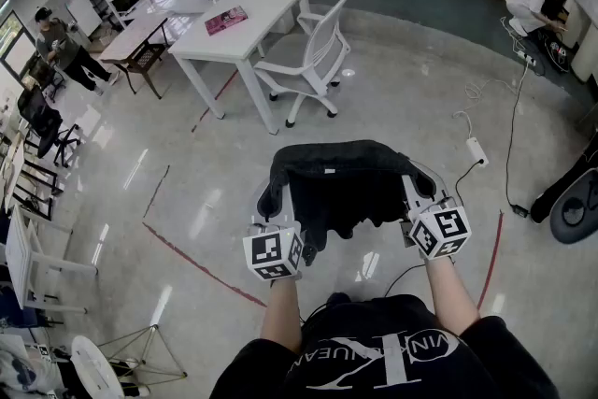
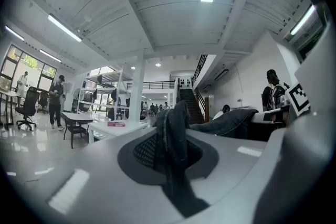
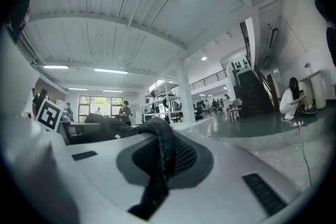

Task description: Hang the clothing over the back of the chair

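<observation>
In the head view the person looks down at both grippers, held level side by side. The clothing (image 1: pixel 344 187), a dark garment, is spread wide between them. It lies across the chair (image 1: pixel 263 201), whose light and dark edges show past each end of the cloth. Whether the fabric already rests its weight on the chair's back I cannot tell. The left gripper (image 1: pixel 285 238) takes the near left end of the garment and the right gripper (image 1: pixel 422 221) takes the near right end. Farther off stand a white office chair (image 1: pixel 313 61) and a white table (image 1: pixel 234 19). A power strip (image 1: pixel 476 149) with its cable lies on the floor at the right.

In the left gripper view the fingers (image 2: pixel 94 176) are nearly together, pinching a bunched fold of the dark cloth that stands up between them. The rest of the garment runs away to the right.

In the right gripper view the fingers (image 3: pixel 247 165) are likewise almost closed, clamped on a fold of the same cloth. It trails off to the left toward the other gripper's marker cube (image 3: pixel 48 113).

The step in hand looks like the draping itself, with the garment stretched out and positioned over the chair's back. The next move likely calls for bringing both ends down evenly, so that cloth hangs on each side of the back. Only then should both sets of fingers open. If one end goes first, the garment may slide off.
</observation>
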Tool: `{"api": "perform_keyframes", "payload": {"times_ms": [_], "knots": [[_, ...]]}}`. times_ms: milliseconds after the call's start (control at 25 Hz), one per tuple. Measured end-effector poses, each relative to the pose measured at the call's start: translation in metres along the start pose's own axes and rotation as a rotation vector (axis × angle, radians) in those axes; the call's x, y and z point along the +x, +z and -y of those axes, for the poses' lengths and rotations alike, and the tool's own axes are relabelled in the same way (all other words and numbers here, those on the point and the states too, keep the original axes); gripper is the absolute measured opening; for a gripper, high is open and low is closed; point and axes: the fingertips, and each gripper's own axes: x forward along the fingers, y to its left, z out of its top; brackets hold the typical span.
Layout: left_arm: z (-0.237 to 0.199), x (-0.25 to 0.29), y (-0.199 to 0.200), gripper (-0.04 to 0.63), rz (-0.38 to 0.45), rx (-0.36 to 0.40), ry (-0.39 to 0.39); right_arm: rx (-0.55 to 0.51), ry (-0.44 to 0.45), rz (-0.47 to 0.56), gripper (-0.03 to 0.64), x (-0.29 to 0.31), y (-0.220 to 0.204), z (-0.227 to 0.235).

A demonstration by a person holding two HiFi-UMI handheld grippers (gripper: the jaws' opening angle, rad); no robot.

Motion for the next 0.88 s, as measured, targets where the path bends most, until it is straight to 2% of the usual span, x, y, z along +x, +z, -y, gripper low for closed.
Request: {"api": "perform_keyframes", "payload": {"times_ms": [480,880], "knots": [[-0.013,0.006,0.002,0.043,0.0,0.018,-0.018,0.003,-0.025,-0.004,0.021,0.009,-0.004,-0.006],[-0.023,0.007,-0.005,0.043,0.0,0.017,-0.071,-0.011,-0.079,0.003,0.021,0.011,-0.009,-0.015]]}}
